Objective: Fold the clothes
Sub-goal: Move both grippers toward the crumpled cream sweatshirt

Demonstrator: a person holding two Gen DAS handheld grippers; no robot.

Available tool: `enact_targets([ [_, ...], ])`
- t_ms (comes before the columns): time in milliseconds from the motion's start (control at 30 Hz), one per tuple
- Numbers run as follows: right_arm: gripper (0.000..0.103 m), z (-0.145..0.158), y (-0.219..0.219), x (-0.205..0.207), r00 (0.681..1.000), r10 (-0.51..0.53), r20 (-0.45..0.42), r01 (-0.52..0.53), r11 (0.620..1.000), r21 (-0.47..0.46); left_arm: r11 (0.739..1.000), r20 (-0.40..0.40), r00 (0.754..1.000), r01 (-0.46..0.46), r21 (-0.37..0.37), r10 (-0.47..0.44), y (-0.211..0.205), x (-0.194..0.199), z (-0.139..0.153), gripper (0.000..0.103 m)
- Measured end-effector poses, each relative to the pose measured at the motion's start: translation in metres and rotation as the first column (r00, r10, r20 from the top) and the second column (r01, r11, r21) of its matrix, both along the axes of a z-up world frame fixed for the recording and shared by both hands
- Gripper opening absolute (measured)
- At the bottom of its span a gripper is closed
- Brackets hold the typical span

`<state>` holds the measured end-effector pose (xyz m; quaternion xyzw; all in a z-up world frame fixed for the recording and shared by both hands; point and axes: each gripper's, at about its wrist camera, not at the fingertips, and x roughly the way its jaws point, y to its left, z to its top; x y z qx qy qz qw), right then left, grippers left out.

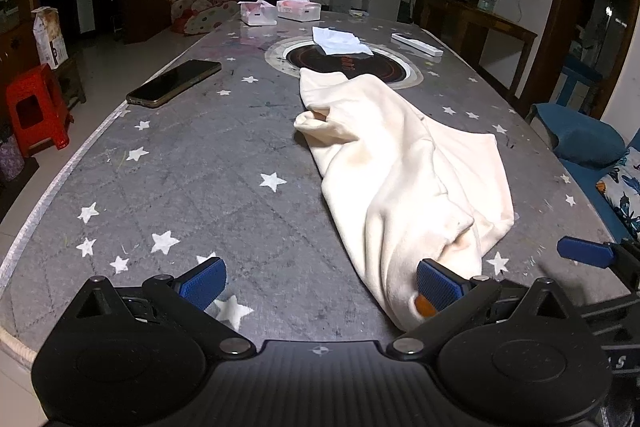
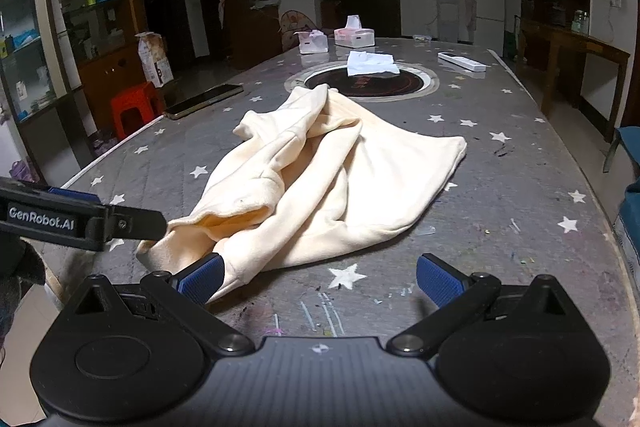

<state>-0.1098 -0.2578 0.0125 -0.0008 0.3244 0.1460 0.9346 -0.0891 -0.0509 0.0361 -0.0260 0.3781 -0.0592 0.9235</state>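
Note:
A cream garment (image 1: 404, 179) lies crumpled on the grey star-patterned table (image 1: 180, 167), running from the round inset toward the near edge. My left gripper (image 1: 320, 283) is open; its right finger rests against the garment's near end, nothing is between the pads. In the right wrist view the same garment (image 2: 320, 179) spreads ahead and to the left. My right gripper (image 2: 320, 279) is open, its left finger touching the garment's near hem. The left gripper's body (image 2: 60, 219) shows at the left of that view.
A phone (image 1: 174, 83) lies at the table's left edge. Tissue boxes (image 1: 298, 9), a loose white tissue (image 1: 340, 41) on the round inset (image 1: 344, 65) and a white remote (image 1: 416, 45) sit farther back. A red stool (image 1: 36, 107) stands left; a blue seat (image 1: 580, 139) right.

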Motion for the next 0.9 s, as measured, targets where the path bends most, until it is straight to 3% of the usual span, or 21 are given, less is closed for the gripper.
enact_targets([
  [333,0.103,0.003,0.002,0.008,1.000,0.004,-0.016,-0.004,1.000,-0.008,1.000,-0.004,1.000,0.009,-0.009,-0.009,0.001,0.016,0.000,0.103],
  [533,0.102,0.007,0.002,0.020,1.000,0.015,-0.012,-0.015,1.000,-0.009,0.999,0.025,0.999,0.041,-0.013,-0.040,-0.003,0.032,0.009,0.097],
  [667,0.094,0.008,-0.001,0.029,1.000,0.006,-0.018,-0.006,1.000,-0.001,0.995,0.035,0.994,0.100,-0.013,-0.099,-0.013,0.046,0.014,0.088],
  [900,0.083,0.007,-0.007,0.045,0.999,-0.001,-0.034,0.001,1.000,0.010,0.978,0.050,0.977,0.208,0.000,-0.208,-0.042,0.069,0.017,0.080],
])
